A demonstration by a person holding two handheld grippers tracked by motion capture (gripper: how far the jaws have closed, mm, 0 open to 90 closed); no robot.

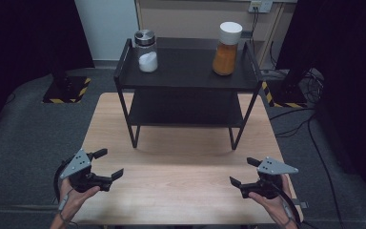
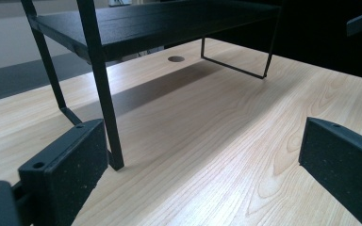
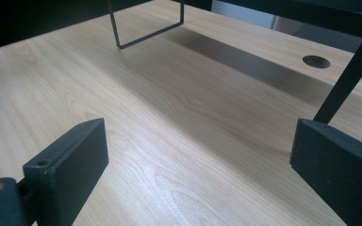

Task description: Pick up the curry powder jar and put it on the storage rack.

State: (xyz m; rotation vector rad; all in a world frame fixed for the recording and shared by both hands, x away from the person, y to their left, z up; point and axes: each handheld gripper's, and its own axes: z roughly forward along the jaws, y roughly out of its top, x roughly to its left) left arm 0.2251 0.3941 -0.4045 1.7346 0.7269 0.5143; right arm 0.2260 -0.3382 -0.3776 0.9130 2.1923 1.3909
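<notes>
Two jars, white-powder one (image 1: 146, 50) and orange one (image 1: 227, 47), are sitting untouched on the shelf rack (image 1: 187, 78) while left gripper (image 1: 108, 164) and right gripper (image 1: 242, 171) are hovering wide, empty — nothing looks started.

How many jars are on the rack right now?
2, both on the top shelf: a steel-lidded jar of white powder at its left end, and a white-lidded jar of orange powder at its right. The lower shelf looks bare.

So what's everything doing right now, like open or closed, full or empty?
Left tool: open, holding nothing.
Right tool: open, holding nothing.
Jar with white powder: upright on the top shelf, lid on, partly full.
Jar with orange powder: upright on the top shelf, lid on, more than half full.
Rack: standing on the table, lower shelf bare.
</notes>
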